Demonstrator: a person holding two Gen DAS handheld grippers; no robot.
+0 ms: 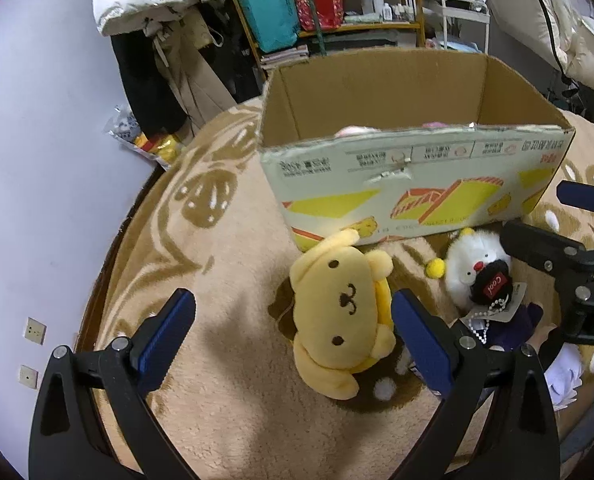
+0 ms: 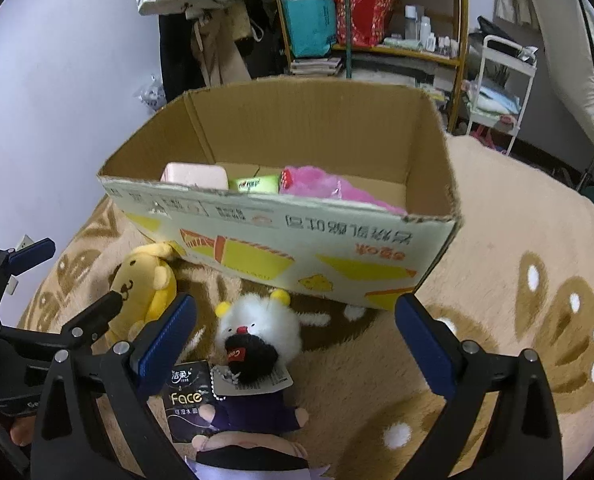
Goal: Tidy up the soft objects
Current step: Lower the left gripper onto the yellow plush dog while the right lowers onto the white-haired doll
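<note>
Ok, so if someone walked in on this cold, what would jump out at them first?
Probably the big open cardboard box standing on the beige rug, with a bright pink plush already lying inside. Next, the yellow dog plush on the rug in front of the box, framed by the open left gripper. Beside it lies a fluffy white plush with a black cap, in front of the open right gripper.

Yellow dog plush (image 1: pixel 343 312) and white plush (image 1: pixel 477 272) lie before box (image 1: pixel 409 160)
</note>
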